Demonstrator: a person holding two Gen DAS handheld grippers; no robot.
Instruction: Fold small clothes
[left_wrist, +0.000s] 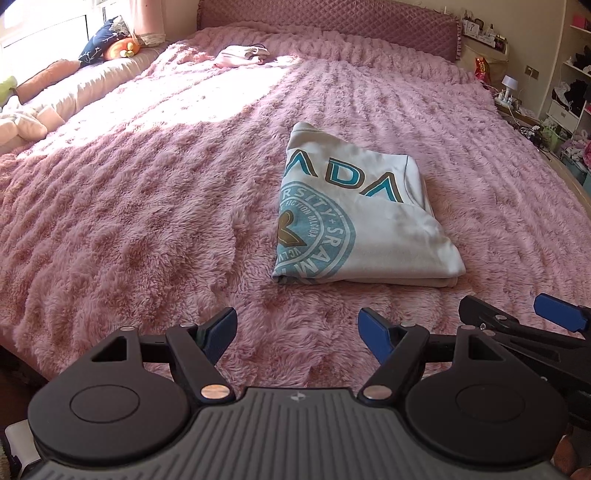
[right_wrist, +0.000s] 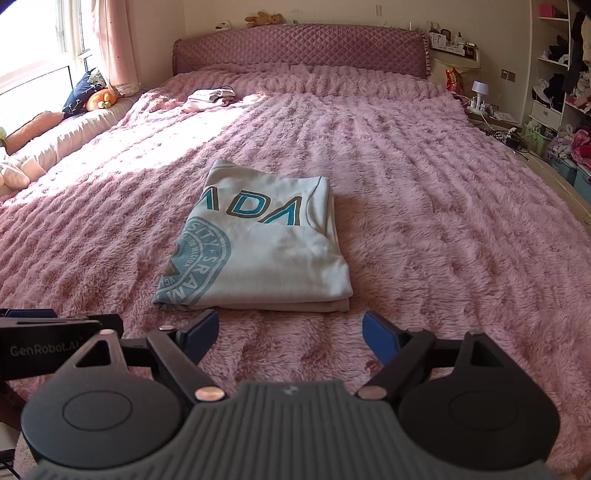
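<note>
1. Nearest to us, the left gripper (left_wrist: 297, 334) hangs just above the near edge of the bed, its blue-padded fingers (left_wrist: 375, 334) spread wide and holding nothing.
2. Just beside it, the right gripper (right_wrist: 290, 336) hovers at the same edge, its jaws likewise wide apart and empty; its tips also show at the right border of the left wrist view.
3. Just beyond both grippers, touching neither, we see the folded shirt (right_wrist: 258, 251) lying flat on the pink fluffy blanket (right_wrist: 424, 221), a pale garment printed with teal letters and a round teal badge, its layers stacked along the near edge.
4. Farther up the bed, near the sunlit patch, a small pink bundle of clothes (right_wrist: 208, 99) rests on the blanket.
5. Along the window side, cushions (right_wrist: 86, 96) line the ledge.
6. At the far end stands the quilted headboard (right_wrist: 301, 50), with cluttered shelves (right_wrist: 561, 74) on the right wall.
</note>
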